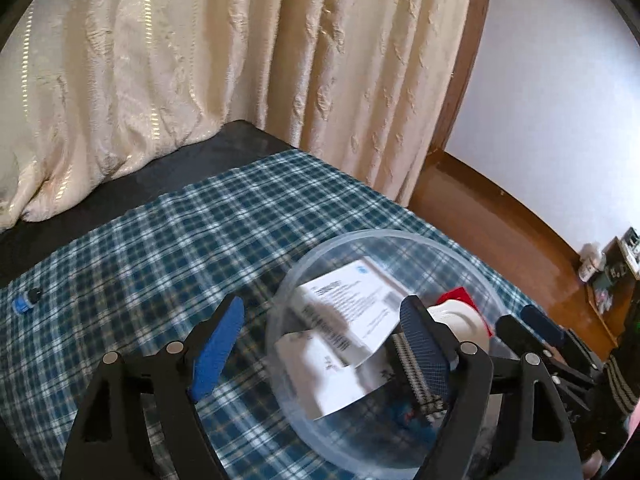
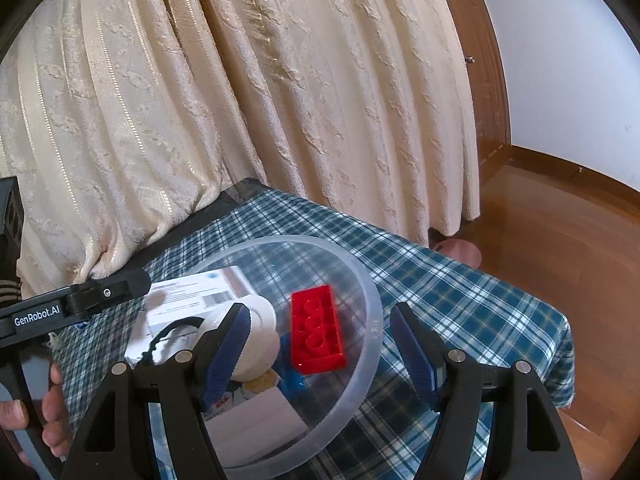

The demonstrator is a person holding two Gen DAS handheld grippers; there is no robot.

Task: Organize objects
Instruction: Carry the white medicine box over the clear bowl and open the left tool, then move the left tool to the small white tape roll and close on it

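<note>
One small blue-capped bottle [image 1: 26, 303] lies alone far left on the plaid cloth [image 1: 160, 240], nearer the left gripper [image 1: 320, 344], jaws apart and empty, than the right gripper [image 2: 332, 344], likewise apart astride the clear bowl's rim [image 2: 372, 320].

Clear plastic bowl [image 2: 370, 312]: round, upright on the plaid cloth. Contents: red toy brick [image 2: 318, 330], studs up, at 3 o'clock; white round piece [image 2: 262, 334] at centre; white printed paper box [image 2: 192, 296] at 10 o'clock, tilted.
</note>
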